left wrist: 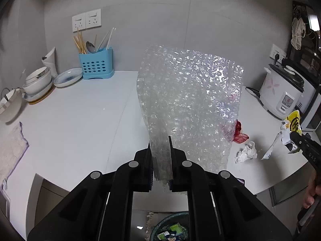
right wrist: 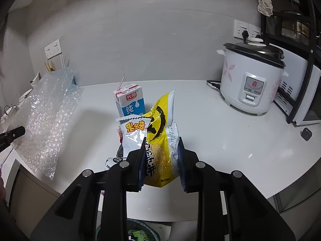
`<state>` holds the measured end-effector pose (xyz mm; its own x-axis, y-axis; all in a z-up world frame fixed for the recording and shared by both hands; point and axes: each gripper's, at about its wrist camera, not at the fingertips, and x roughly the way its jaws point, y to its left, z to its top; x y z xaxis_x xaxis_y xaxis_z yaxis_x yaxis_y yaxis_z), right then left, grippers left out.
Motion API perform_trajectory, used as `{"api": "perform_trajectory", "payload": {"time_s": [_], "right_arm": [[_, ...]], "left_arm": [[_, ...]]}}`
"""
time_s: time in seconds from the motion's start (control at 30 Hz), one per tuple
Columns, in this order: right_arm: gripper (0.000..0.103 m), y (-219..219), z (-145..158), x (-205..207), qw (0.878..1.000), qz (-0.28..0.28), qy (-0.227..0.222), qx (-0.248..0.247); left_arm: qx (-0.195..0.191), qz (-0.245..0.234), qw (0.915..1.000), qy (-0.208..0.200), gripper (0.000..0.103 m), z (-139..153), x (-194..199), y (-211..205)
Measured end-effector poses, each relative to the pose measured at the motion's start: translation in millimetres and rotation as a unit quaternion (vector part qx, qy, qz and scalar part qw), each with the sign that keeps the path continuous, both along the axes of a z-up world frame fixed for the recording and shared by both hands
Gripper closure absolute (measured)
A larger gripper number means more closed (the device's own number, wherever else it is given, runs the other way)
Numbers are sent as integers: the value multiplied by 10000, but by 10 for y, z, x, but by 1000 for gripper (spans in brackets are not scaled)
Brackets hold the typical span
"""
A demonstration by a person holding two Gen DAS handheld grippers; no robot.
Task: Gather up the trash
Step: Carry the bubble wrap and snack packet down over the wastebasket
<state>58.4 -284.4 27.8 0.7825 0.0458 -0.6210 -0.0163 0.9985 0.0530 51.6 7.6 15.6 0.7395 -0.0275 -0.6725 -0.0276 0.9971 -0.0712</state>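
Bare white counter [left wrist: 80,120] lies ahead-left of the left gripper [left wrist: 161,160], its front edge just below the jaws. Left gripper, angled down, pinches bubble wrap [left wrist: 190,100] lifted off the surface. Right gripper [right wrist: 161,160], also tilted down, clamps a yellow snack wrapper [right wrist: 160,140]; milk carton [right wrist: 130,102] stands just beyond it.

A: Left wrist camera looks down its fingers, over the white counter [left wrist: 80,110] toward the corner wall.
B: Right's the same, close in; both share the rice cooker [right wrist: 252,78].
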Motion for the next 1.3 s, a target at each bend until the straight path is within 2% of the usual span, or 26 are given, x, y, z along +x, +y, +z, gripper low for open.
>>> {"api": "perform_trajectory", "payload": {"time_s": [0.23,0.57,1.07,1.3], "right_arm": [[77,93,-25,-433,9998,120,-104,120],[77,170,-138,-1059,9992,256,-229,218],[77,282,-570,-1762,9989,343,-289,134],[77,360,-868,-1910,9993,355,-135,43]], "left_arm": [[-118,-43,9999,-87,94,-19,-452,15],[-190,-180,9995,-151,94,-197,-1071,-82],[-431,-289,9986,52,94,-797,-1747,-251],[-420,-391,9980,249,94,-1182,-1861,-316]]}}
